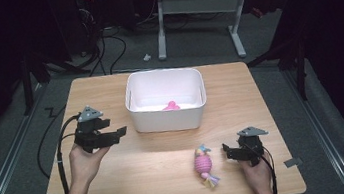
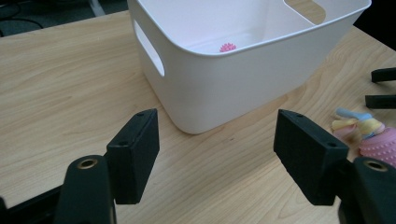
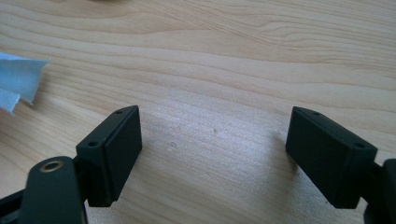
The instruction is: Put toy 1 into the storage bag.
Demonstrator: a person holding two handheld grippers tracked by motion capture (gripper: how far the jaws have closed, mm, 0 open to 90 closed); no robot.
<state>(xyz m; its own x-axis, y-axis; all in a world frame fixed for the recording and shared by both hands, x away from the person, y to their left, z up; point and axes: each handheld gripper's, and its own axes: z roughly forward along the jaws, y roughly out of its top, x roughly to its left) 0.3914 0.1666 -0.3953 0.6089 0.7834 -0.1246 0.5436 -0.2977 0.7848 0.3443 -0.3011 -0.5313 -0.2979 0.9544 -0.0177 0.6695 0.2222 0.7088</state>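
Note:
A white plastic bin [image 1: 166,100] stands at the table's middle back, with a small pink spiky toy [image 1: 171,106] lying inside it. A pink knobbly toy with pastel rope ends [image 1: 204,166] lies on the wood near the front right. My left gripper [image 1: 119,132] hovers left of the bin, open and holding nothing; in the left gripper view the bin [image 2: 233,70] is just ahead of its jaws and the rope toy [image 2: 369,135] sits at the right edge. My right gripper [image 1: 226,150] rests open just right of the rope toy, and a pale blue strand [image 3: 18,84] shows at its left.
The wooden table [image 1: 120,179] has bare wood at the front and at both sides of the bin. Dark floor, cables and a desk frame [image 1: 196,8] lie beyond the far edge. The right gripper's jaw tips [image 2: 383,88] show at the right of the left gripper view.

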